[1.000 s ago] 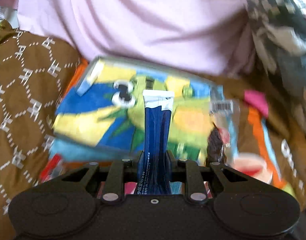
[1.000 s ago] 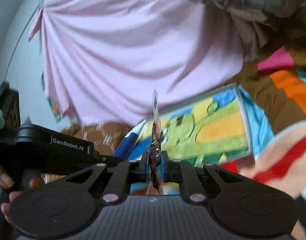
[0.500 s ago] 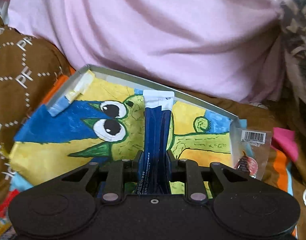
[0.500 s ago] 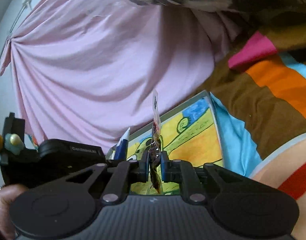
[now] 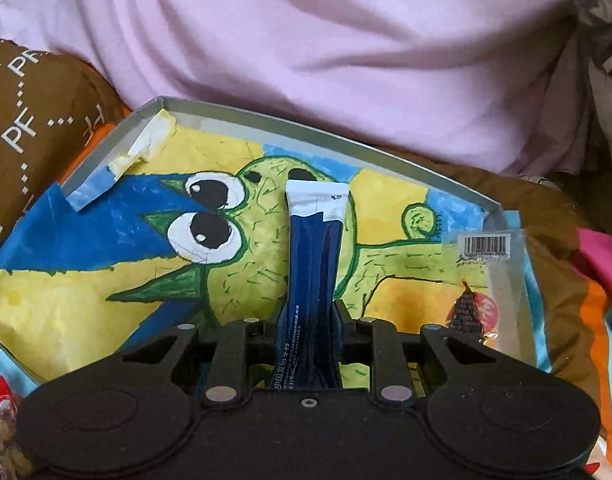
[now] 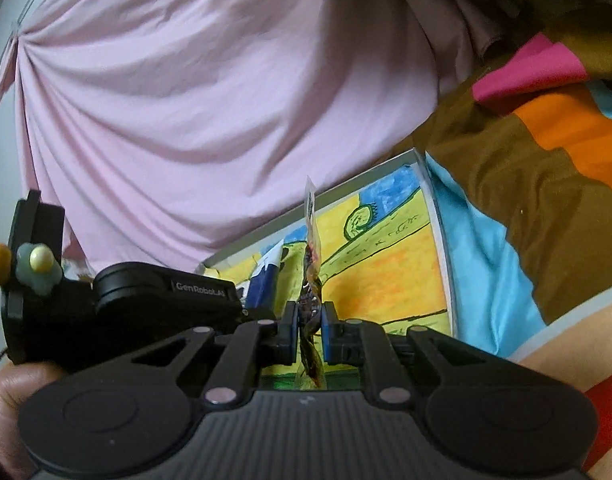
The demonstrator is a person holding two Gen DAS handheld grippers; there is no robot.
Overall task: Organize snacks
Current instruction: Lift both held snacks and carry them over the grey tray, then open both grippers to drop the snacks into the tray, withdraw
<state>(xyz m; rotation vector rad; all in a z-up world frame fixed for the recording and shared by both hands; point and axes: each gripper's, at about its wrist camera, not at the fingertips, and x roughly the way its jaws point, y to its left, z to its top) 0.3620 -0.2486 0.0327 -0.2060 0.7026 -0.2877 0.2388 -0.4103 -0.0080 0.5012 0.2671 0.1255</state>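
Observation:
My left gripper [image 5: 309, 312] is shut on a blue stick sachet [image 5: 313, 248] with a white top, held upright over a shallow box [image 5: 266, 120] whose floor bears a green cartoon cactus drawing. My right gripper [image 6: 309, 320] is shut on a clear snack packet [image 6: 311, 280] with dark contents, seen edge-on. That packet [image 5: 486, 280] shows its barcode at the box's right edge in the left wrist view. The left gripper [image 6: 146, 292] and its blue sachet [image 6: 266, 280] sit just left of my right one, over the same box [image 6: 438, 220].
Pink cloth [image 5: 306, 40] bulges behind the box. A brown patterned blanket [image 5: 22, 120] lies left, with orange, pink and blue fabric [image 6: 546, 140] to the right. More snack packets [image 5: 2, 420] lie at the lower left. A hand [image 6: 10, 408] holds the left gripper.
Both grippers have moved closer over the box with their packets still held. The box now fills more of the left wrist view. The clear packet has come in at the box's right edge.

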